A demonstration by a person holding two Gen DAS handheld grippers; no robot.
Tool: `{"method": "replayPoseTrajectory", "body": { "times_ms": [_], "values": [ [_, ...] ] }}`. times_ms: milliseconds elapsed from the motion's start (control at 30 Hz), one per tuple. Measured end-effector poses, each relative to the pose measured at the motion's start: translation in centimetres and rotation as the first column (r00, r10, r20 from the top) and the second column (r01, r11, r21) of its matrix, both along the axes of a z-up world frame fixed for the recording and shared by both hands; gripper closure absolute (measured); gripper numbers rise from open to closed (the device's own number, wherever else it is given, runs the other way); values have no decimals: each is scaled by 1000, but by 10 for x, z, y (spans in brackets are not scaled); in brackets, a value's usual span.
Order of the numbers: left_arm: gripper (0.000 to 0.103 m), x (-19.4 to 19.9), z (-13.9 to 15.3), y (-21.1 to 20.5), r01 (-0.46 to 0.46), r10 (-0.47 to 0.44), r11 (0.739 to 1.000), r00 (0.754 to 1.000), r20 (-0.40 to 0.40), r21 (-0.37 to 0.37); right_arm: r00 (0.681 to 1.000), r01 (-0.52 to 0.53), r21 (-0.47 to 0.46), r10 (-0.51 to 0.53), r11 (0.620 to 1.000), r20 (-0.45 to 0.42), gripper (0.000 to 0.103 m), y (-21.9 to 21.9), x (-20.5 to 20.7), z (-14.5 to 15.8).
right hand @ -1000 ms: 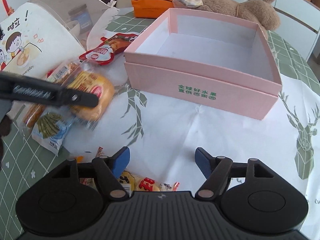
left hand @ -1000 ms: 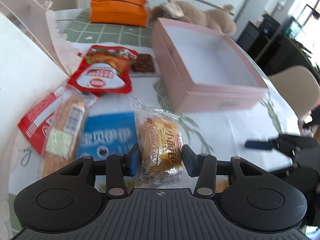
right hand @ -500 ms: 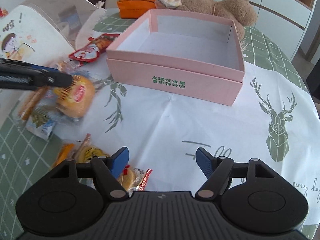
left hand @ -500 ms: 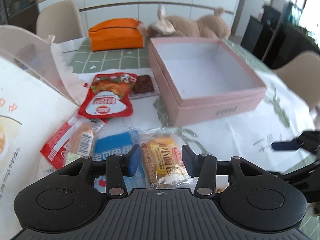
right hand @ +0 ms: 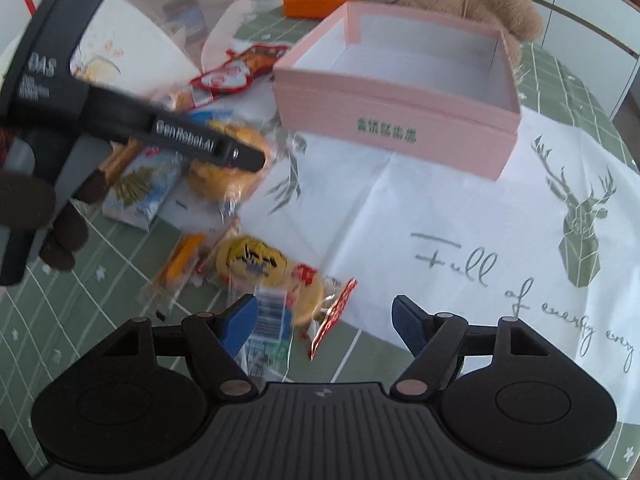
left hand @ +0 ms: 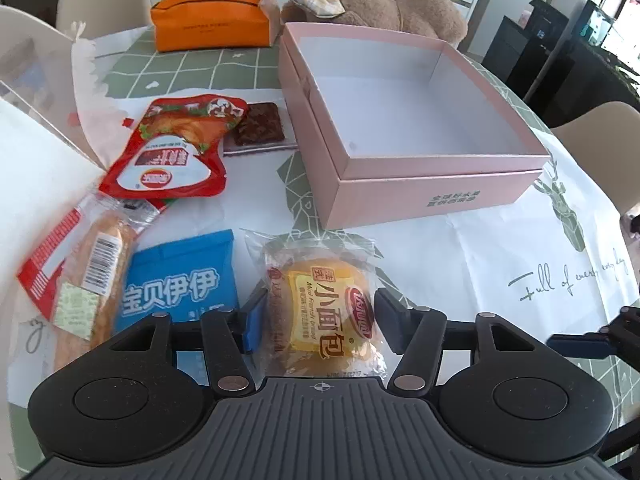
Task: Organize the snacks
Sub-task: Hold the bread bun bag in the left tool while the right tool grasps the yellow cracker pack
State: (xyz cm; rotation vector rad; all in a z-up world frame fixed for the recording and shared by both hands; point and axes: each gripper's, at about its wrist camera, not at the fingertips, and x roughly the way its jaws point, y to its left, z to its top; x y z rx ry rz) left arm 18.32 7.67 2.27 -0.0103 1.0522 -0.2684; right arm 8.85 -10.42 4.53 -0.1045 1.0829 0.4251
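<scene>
Nearest the lens, the left gripper (left hand: pixel 318 320) straddles the small bread packet (left hand: pixel 324 308), its jaws opening so the pads stand just off the wrapper; it looks released here, short of the box. The right gripper (right hand: pixel 324 320) hangs open over a yellow snack packet (right hand: pixel 256 264), gripping nothing, probably lining up its own pick. Beyond lie the blue packet (left hand: pixel 180 280) and red pouch (left hand: pixel 176 148), loose on the table (left hand: pixel 500 248). Farthest, the pink box (left hand: pixel 424 184) sits empty, ready to receive them
</scene>
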Motion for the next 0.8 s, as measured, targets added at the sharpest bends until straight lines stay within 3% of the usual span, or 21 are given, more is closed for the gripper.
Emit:
{"method": "replayPoseTrajectory", "body": {
  "times_ms": [233, 333, 433, 700, 800],
  "values": [
    [45, -13, -2, 3, 60, -60, 998, 998, -17, -32, 1000, -9, 26, 9, 1000, 2, 28, 18, 16, -1],
    [45, -17, -1, 9, 48, -49, 998, 999, -16, -26, 999, -49, 10, 49, 999, 12, 21, 32, 20, -2],
    [45, -18, 0, 16, 27, -27, 999, 999, -20, -26, 998, -66, 5, 66, 998, 22, 21, 39, 23, -3],
    [45, -19, -1, 22, 8, -10, 998, 1000, -23, -68, 997, 73, -55, -71, 996, 37, 21, 13, 32, 4],
    [46, -21, -1, 23, 17, -19, 996, 1000, -19, -85, 997, 76, -28, -76, 997, 14, 21, 10, 21, 5]
  ]
}}
